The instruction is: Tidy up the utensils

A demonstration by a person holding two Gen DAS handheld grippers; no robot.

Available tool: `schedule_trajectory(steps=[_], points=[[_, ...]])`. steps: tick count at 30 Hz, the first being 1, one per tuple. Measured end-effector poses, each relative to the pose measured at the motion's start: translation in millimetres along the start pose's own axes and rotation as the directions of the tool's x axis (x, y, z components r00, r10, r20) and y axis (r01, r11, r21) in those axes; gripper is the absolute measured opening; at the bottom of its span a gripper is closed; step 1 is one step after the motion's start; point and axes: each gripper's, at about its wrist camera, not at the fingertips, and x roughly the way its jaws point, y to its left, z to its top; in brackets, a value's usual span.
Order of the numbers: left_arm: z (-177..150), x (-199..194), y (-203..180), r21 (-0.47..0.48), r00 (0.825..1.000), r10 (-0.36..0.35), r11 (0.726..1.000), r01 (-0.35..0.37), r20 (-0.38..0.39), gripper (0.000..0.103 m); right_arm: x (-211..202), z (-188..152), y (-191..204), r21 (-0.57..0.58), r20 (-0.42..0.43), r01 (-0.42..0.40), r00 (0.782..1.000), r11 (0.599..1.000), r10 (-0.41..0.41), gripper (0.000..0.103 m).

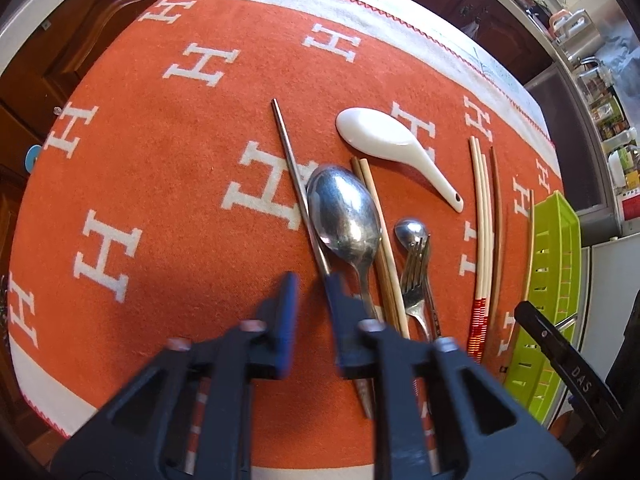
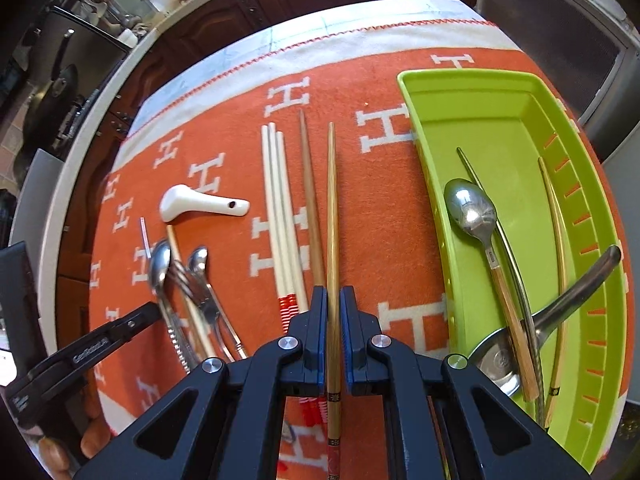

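My left gripper [image 1: 310,286] stands open low over the orange cloth, with nothing between its blue pads. The near end of a metal chopstick [image 1: 294,176] lies by its right fingertip. Beside it lie a large steel spoon [image 1: 344,212], a wooden chopstick pair [image 1: 378,224], a small spoon [image 1: 412,230], a fork [image 1: 416,276] and a white ceramic spoon [image 1: 384,140]. My right gripper [image 2: 333,294] is shut on a bamboo chopstick [image 2: 332,208] that points away along the cloth. White chopsticks with red ends [image 2: 280,216] and a brown chopstick [image 2: 310,208] lie just left of it.
A green tray [image 2: 420,120] sits at the right on the cloth and holds a wooden-handled spoon [image 2: 472,208], a metal chopstick, a gold chopstick [image 2: 556,220] and a big steel spoon [image 2: 568,292]. Dark cabinets and a curved counter edge surround the table.
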Motion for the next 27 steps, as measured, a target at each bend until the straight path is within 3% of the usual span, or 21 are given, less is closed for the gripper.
schedule_trajectory(steps=[1,6,11,15,17,18,22,27], points=[[-0.7,-1.9,0.2,-0.002,1.0,0.002,1.0,-0.002,0.009,0.034,-3.4,-1.1,-0.8,-0.001,0.004,-0.005,1.0,1.0,0.005,0.006],[-2.2,-5.9,-3.9,0.014,1.0,0.019,1.0,-0.019,0.021,0.034,-19.2,-4.9,-3.7,0.0,0.024,-0.025,0.999,1.0,0.025,0.006],[-7.6,0.9,-12.5,0.045,0.995,0.098,0.994,-0.098,0.016,0.034,-28.0,-6.6,-9.4,0.009,0.036,-0.034,0.999,0.999,0.034,0.006],[-15.9,8.1,-30.9,0.123,0.98,0.193,0.972,-0.198,0.055,0.034,-29.2,-7.7,-13.7,0.012,0.041,-0.036,0.999,0.999,0.036,0.006],[-20.0,7.9,-34.5,0.136,0.977,0.199,0.968,-0.208,0.079,0.019,-29.1,-8.4,-16.7,0.017,0.04,-0.04,0.998,0.999,0.039,0.006],[-21.1,7.1,-35.4,0.139,0.977,0.199,0.968,-0.209,0.083,0.005,-28.9,-8.9,-17.1,0.019,0.04,-0.043,0.998,0.999,0.042,0.006],[-25.3,2.7,-28.4,0.124,0.978,0.192,0.972,-0.201,0.078,0.003,-37.0,-14.0,-23.6,0.017,0.049,-0.065,0.997,0.998,0.064,0.006],[-35.5,-18.3,-20.4,0.119,0.991,0.129,0.984,-0.134,0.044,0.003,-54.0,-20.4,-36.9,0.021,0.068,-0.118,0.991,0.993,0.116,0.006]])
